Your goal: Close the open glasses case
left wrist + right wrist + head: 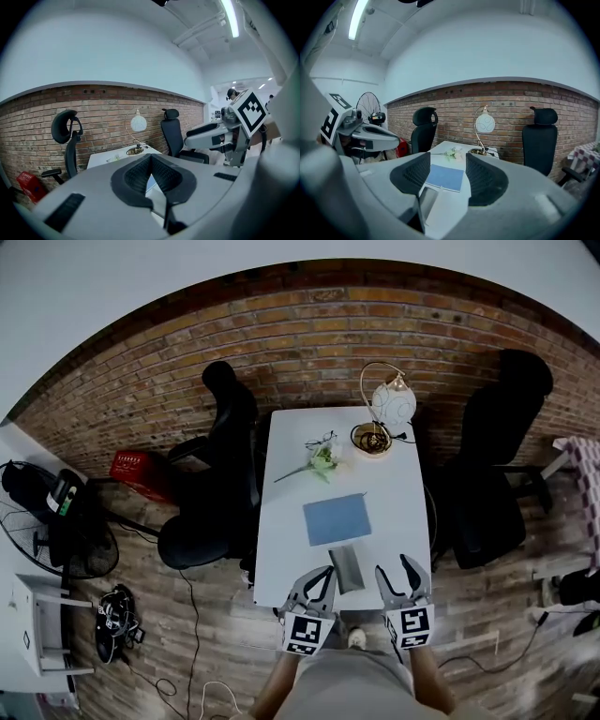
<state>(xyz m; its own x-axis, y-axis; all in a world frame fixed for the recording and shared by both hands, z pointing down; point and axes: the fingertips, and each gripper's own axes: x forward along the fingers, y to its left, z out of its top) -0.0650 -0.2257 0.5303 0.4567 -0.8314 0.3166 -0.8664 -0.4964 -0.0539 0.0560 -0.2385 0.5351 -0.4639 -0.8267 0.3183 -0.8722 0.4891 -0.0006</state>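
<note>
Both grippers hang over the near edge of the white worktop [394,493], neither touching anything. Left gripper [317,585]: in the left gripper view its ribbed black pads [136,178] meet at the tips, with only a narrow wedge of gap lower down and nothing in it, so I log it as clenched and empty. Right gripper [397,577]: released, pads [412,174] well apart, nothing held; the worktop shows through the gap. The glasses case [347,568] lies on the worktop between the two grippers, just right of the left gripper's tips and just left of the right gripper's, close to the near edge. It is grey, and in the right gripper view it appears low in the gap between the jaws as an open shell; I cannot tell whether anything is inside. Ahead of both grippers, just beyond the case, a blue rectangular pad [337,518] lies flat. Farther ahead are a pale flower stem [322,461] and, ahead and to the right, a lamp with a round white shade [393,402] at the far end by the brick wall. A black office chair [225,474] stands left of the left gripper beside the worktop, and a second black chair [492,484] stands right of the right gripper.
</note>
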